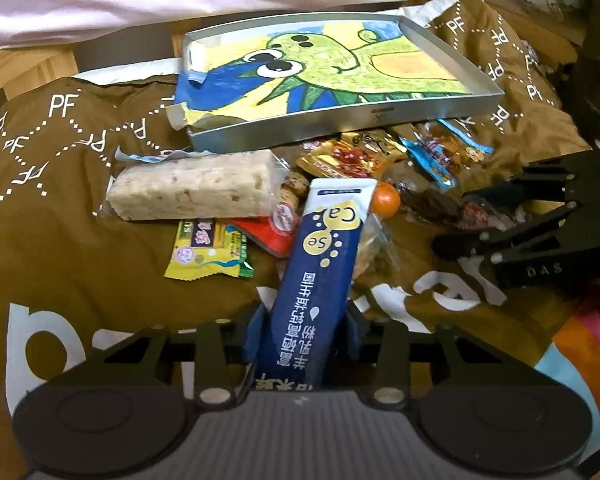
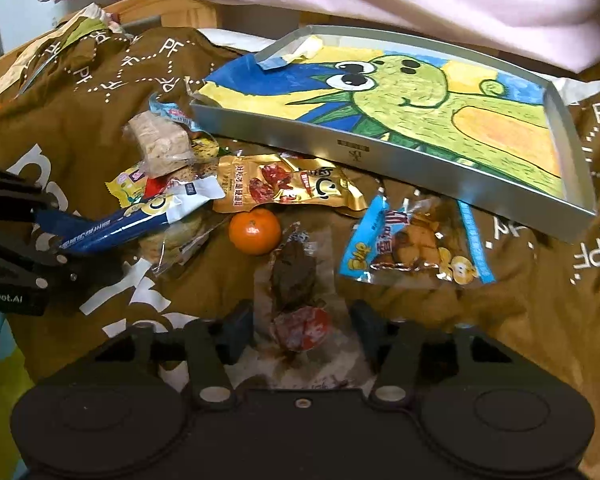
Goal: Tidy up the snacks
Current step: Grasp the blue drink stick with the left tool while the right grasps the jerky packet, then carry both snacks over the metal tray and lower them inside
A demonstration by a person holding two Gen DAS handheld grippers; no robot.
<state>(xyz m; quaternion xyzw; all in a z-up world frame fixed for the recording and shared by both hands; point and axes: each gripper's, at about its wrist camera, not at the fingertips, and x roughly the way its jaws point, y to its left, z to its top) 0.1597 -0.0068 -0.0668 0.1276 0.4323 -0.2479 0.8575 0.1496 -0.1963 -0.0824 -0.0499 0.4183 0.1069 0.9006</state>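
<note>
Gripping the long blue and white powder sachet (image 1: pixel 327 264) between its fingers, the left gripper (image 1: pixel 306 330) holds it above the snack pile on the brown printed cloth (image 1: pixel 60 240), before the silver metal tray (image 1: pixel 380 118). In the right wrist view, the right gripper (image 2: pixel 304 330) stands spread, its fingers on both sides of a clear packet of dark dried meat (image 2: pixel 296 280), near the small orange mandarin (image 2: pixel 255 231).

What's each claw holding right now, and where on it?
Left claw grips the blue stick sachet near its lower end. Right claw is open, straddling a clear-wrapped dark snack, not gripping.

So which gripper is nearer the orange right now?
Left, I'd judge. The left gripper is shut on the blue sachet, whose far end lies beside the orange. The right gripper straddles a clear packet nearer the camera.
</note>
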